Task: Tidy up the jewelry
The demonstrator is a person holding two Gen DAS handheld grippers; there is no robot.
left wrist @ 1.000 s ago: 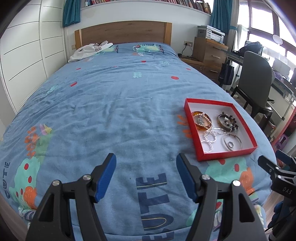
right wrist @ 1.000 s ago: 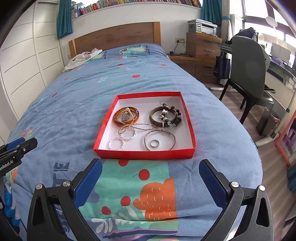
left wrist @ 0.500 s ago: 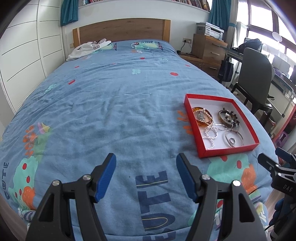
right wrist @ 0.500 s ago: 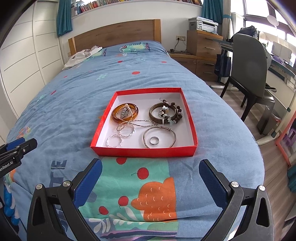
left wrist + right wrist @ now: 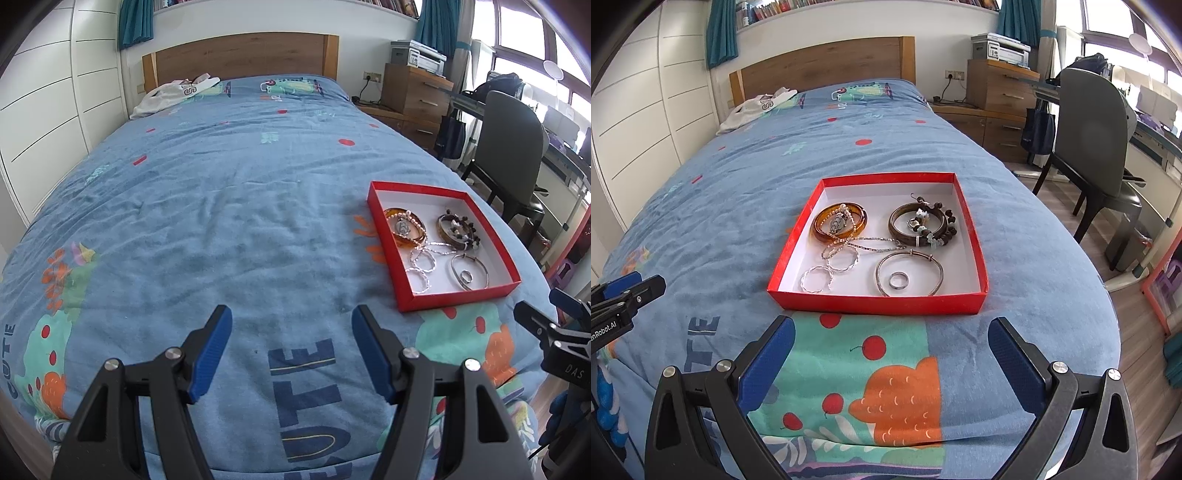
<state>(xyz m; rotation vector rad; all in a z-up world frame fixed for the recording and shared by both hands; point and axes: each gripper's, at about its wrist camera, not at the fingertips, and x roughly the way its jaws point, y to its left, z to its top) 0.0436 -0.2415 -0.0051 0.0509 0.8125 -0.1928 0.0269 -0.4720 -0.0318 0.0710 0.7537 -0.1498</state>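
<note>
A red tray with a white floor lies on the blue bedspread; it also shows in the left wrist view. In it lie an amber bangle, a dark brown bangle with a bead bracelet, a thin metal bangle around a small ring, silver hoops and a silver chain. My right gripper is open and empty, just in front of the tray. My left gripper is open and empty, over the bedspread left of the tray.
The bed has a wooden headboard and white clothing near the pillows. A grey chair, a wooden drawer unit and a desk stand right of the bed. White wardrobe doors line the left.
Both grippers have tilted down and edged forward a little. The tray sits lower and larger in both views. Both jaws stay as wide as before.
</note>
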